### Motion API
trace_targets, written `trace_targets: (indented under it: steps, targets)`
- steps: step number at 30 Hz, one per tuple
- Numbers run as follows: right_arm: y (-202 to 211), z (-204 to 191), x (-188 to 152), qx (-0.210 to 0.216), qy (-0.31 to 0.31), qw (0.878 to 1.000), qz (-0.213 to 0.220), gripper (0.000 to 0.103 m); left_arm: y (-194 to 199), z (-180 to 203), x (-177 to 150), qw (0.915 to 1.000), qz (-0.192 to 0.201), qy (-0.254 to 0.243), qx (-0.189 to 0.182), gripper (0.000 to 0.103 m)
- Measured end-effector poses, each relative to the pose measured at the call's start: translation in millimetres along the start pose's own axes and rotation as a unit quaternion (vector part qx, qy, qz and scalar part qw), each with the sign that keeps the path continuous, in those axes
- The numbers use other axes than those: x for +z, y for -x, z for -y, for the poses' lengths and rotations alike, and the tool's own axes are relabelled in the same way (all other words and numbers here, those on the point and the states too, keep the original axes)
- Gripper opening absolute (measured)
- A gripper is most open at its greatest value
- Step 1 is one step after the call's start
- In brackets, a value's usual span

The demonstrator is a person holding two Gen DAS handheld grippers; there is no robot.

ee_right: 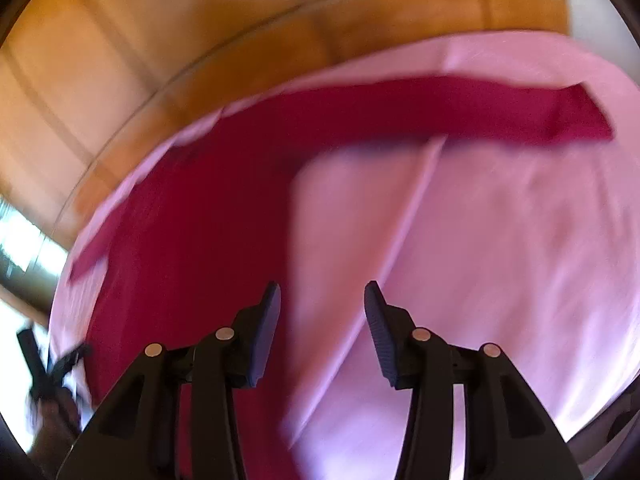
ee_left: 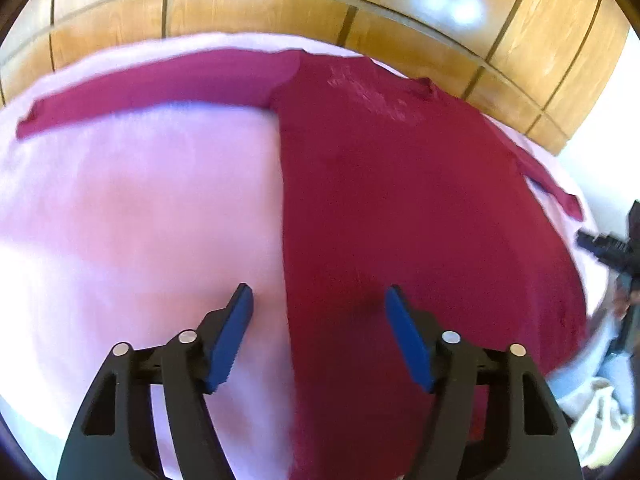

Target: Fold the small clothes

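A dark red top [ee_left: 400,200] with long sleeves lies flat on a bed with a pink sheet [ee_left: 140,220]; behind the bed stands a shiny wooden wall [ee_left: 280,12] with thin gold lines on it.

In the left wrist view, going from left to right: one long sleeve [ee_left: 140,92] stretches out along the far edge of the bed, toward its far left corner; then comes bare pink sheet; then the wide body of the top, which runs from the far edge down to the near edge; the other sleeve [ee_left: 552,188] lies by the right edge of the bed. The left claw [ee_left: 319,298] hangs over the near edge of the bed with its two blue pads [ee_left: 230,344] apart; nothing is pinched between them; the left side edge of the top shows in the gap. At the far right of this view the right claw [ee_left: 600,246] peeks in, small and blurry.

The right wrist view is blurry; the body of the top sits on the left, and a sleeve [ee_right: 460,112] runs off to the right along the far edge. The right claw [ee_right: 322,294] has its two dark pads [ee_right: 266,332] apart too, with nothing held; pink sheet shows in the gap. Some pale cloth [ee_left: 592,412] lies bunched off the near right corner of the bed.
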State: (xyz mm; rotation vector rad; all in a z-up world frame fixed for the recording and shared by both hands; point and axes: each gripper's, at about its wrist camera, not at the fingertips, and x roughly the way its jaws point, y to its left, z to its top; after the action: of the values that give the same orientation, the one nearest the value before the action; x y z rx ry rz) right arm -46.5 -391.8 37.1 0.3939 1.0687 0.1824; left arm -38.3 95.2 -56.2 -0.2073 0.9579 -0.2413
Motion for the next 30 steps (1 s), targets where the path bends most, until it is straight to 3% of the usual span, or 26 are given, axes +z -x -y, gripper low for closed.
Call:
trace_targets:
  steps: [2, 5, 7, 8, 9, 14, 20, 23, 25, 26, 27, 28, 30]
  targets:
    - [-1, -11, -28, 0.001, 0.007, 1.000, -0.021, 0.042, 4, 3, -7, 0.9998, -0.004, 0.000, -0.020, 0.066]
    - [2, -22, -65, -0.009, 0.014, 0.999, -0.043, 0.033, 0, 13, -19, 0.9992, -0.017, -0.018, -0.030, 0.049]
    - [3, -25, -82, -0.007, 0.009, 0.999, -0.052, 0.024, -2, 14, -21, 0.9993, -0.012, -0.033, -0.014, 0.025]
    - [4, -28, -88, -0.009, 0.013, 0.998, -0.055, 0.011, -1, 11, -20, 0.9994, -0.011, -0.027, -0.020, 0.018]
    - [6, -33, -92, -0.023, 0.025, 0.998, -0.053, 0.009, 1, 7, -18, 0.9993, -0.012, -0.016, -0.030, 0.010]
    - [34, -50, -89, -0.015, 0.057, 0.998, -0.026, 0.007, 22, -3, -13, 0.9985, 0.000, -0.022, -0.049, 0.007]
    - [13, -50, -105, -0.040, 0.076, 0.993, -0.080, 0.007, 22, -11, -28, 0.9990, -0.020, -0.020, -0.035, 0.007]
    - [12, -46, -100, -0.033, 0.057, 0.995, -0.079, 0.009, 25, -16, -25, 0.9994, -0.023, -0.011, -0.023, 0.017]
    - [18, -43, -93, -0.029, 0.057, 0.996, -0.067, 0.016, 42, -15, -14, 0.9997, 0.011, -0.017, -0.010, 0.045]
    - [21, -40, -85, -0.028, 0.054, 0.996, -0.060, 0.025, 50, -14, -8, 0.9992, 0.034, -0.021, -0.001, 0.053]
    - [27, -34, -76, -0.025, 0.040, 0.998, -0.043, 0.045, 60, -12, 2, 0.9976, 0.064, -0.022, 0.009, 0.068]
    - [27, -34, -68, -0.027, 0.031, 0.999, -0.032, 0.051, 64, -9, 10, 0.9960, 0.086, -0.022, 0.011, 0.073]
    - [29, -22, -54, -0.025, 0.004, 1.000, -0.010, 0.052, 62, -2, 29, 0.9930, 0.115, -0.023, 0.008, 0.073]
